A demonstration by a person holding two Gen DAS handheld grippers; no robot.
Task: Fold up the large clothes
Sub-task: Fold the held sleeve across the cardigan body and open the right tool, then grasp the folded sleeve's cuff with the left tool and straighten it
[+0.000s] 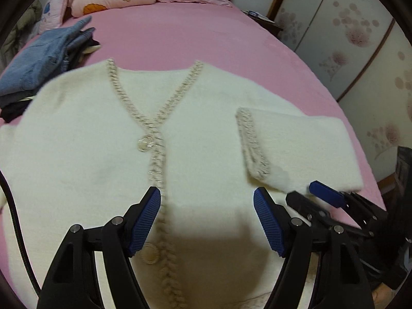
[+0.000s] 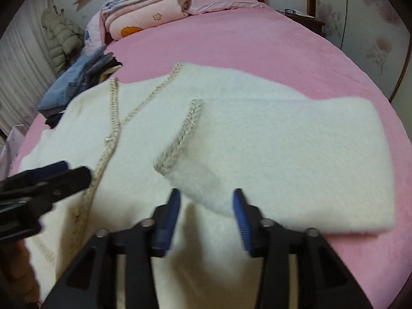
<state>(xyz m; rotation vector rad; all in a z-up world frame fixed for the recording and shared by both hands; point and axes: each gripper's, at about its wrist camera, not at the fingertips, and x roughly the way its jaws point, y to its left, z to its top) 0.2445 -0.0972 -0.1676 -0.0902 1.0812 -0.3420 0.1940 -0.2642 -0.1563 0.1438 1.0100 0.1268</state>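
Cardigan, fluffy cream knit with braided trim, lies flat on the pink bedspread, one sleeve folded across. We see left gripper and right gripper agape, holding nothing.

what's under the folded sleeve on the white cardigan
The folded sleeve lies across the white cardigan, so its cuff end rests on the cardigan's front panel, and its outer end on the pink bedsheet. Whatever lies directly beneath it is covered.
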